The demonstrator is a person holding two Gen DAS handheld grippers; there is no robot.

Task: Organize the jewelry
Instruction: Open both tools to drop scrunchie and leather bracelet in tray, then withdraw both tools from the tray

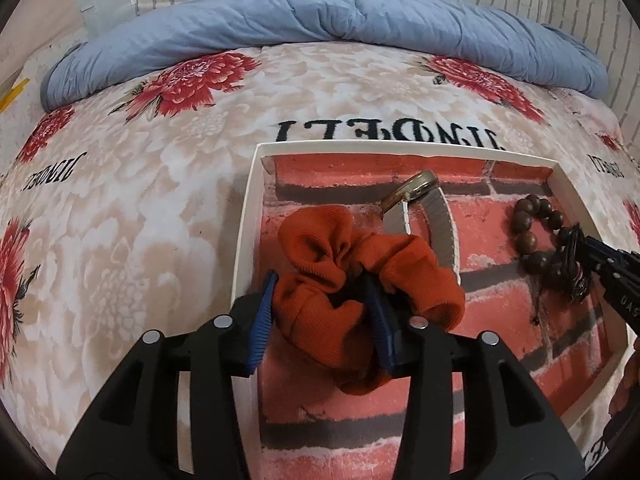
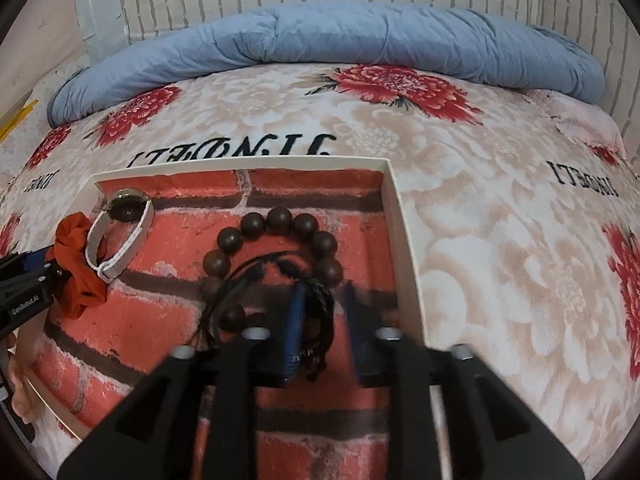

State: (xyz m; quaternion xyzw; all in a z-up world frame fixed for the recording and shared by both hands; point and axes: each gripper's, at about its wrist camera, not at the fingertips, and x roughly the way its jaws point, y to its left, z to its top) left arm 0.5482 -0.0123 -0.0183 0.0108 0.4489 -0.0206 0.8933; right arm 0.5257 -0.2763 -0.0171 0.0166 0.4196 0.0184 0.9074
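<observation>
I'm working over a bed with a flowered blanket (image 1: 168,184), where a white-rimmed tray (image 1: 245,240) lined in red brick print lies. Nearest me, my left claw (image 1: 322,312) stands part open with a fold of the orange scrunchie (image 1: 344,276) between its blue fingers, and my right claw (image 2: 322,320) stands part open over the black cord bracelet (image 2: 260,276), one finger inside its loop. Beyond lie the wooden bead bracelet (image 2: 280,220) and white-strapped watch (image 2: 128,210), then a blue quilt (image 1: 320,24) by the brick wall.
</observation>
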